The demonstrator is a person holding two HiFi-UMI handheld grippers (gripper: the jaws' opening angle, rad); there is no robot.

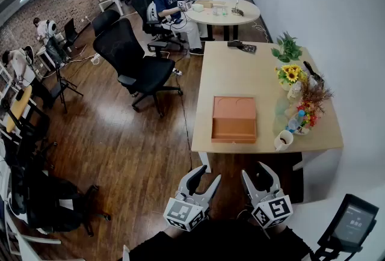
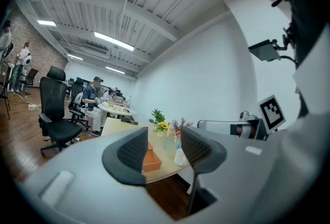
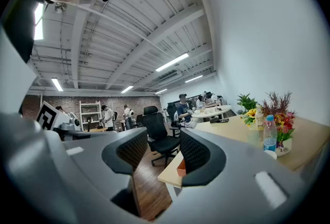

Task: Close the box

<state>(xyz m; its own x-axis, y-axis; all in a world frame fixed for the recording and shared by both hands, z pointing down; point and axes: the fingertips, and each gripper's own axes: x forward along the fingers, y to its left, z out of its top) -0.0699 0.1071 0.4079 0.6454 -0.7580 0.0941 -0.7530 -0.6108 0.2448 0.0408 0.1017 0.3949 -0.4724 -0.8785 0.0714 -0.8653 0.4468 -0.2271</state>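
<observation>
A flat orange box [image 1: 234,119] lies on the wooden table [image 1: 240,76] near its front edge, and its top face shows a shallow outline. Both grippers hang in front of the table, short of its edge and over the floor. My left gripper [image 1: 204,177] is open with nothing between its jaws. My right gripper [image 1: 255,171] is open wide and also empty. In the left gripper view the box [image 2: 151,161] shows through the gap of the left gripper [image 2: 164,148]. In the right gripper view only an orange corner of the box [image 3: 181,168] shows beside the right gripper [image 3: 163,148].
A white mug [image 1: 283,141], a bottle [image 1: 293,123], flower vases [image 1: 292,76] and a potted plant [image 1: 287,46] line the table's right side. A black device [image 1: 242,46] lies at its far end. A black office chair [image 1: 135,61] stands left of the table. People sit further back.
</observation>
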